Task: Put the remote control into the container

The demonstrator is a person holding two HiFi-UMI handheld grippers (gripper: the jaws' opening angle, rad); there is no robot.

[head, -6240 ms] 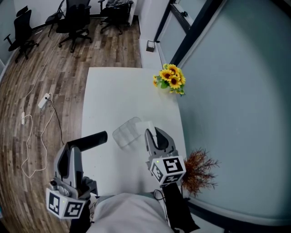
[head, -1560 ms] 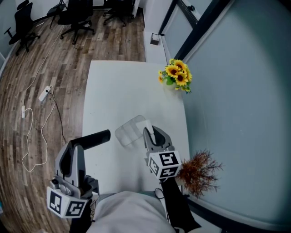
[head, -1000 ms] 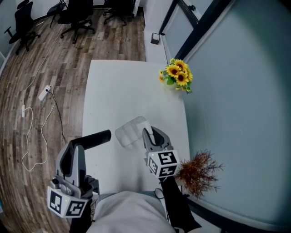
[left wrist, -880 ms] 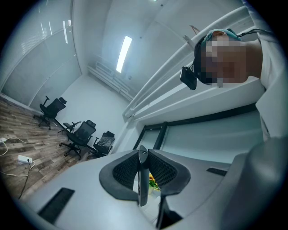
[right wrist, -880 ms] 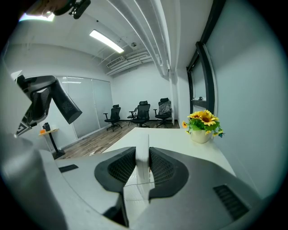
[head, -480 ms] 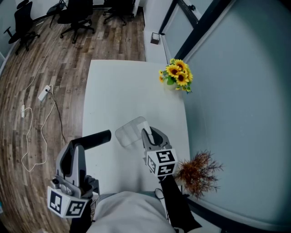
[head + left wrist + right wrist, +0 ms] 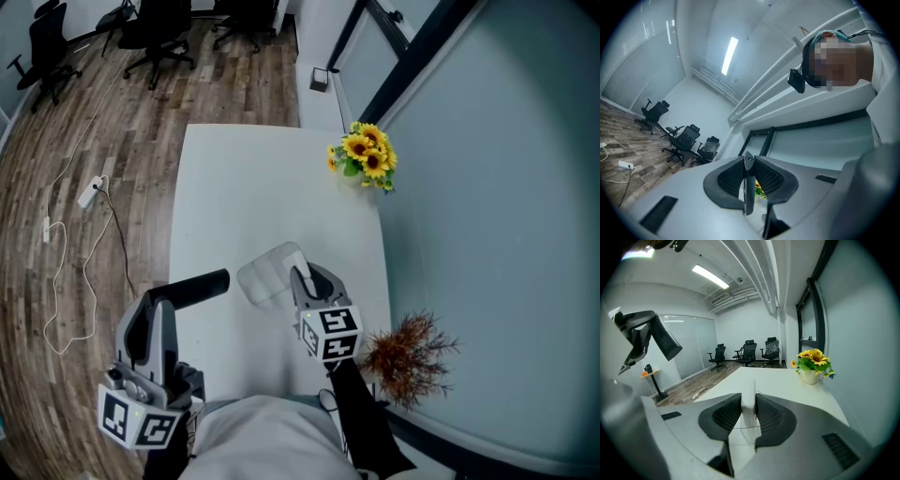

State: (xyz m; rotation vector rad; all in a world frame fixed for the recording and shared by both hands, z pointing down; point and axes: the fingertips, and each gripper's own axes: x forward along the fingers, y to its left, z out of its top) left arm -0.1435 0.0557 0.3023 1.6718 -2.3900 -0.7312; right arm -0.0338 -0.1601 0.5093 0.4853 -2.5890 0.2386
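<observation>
A black remote point(image 7: 195, 285) sticks out to the right from my left gripper point(image 7: 155, 302), which is shut on it and held up over the table's near left edge. In the left gripper view the black remote point(image 7: 748, 197) shows edge-on between the shut jaws of my left gripper point(image 7: 749, 164). My right gripper point(image 7: 310, 278) is shut on a slim white remote point(image 7: 749, 389), right above a clear plastic container point(image 7: 262, 275) on the white table point(image 7: 244, 187). The container point(image 7: 740, 439) lies under the right gripper point(image 7: 749, 414).
A pot of sunflowers point(image 7: 364, 157) stands at the table's far right edge, and a dried reddish plant point(image 7: 409, 352) sits near my right arm. A glass wall runs along the right. Office chairs point(image 7: 155, 37) and a power strip point(image 7: 89, 197) with cable are on the wooden floor.
My right gripper has crept a little left and forward with the white remote, closer over the container. The left gripper and black remote have not moved.
</observation>
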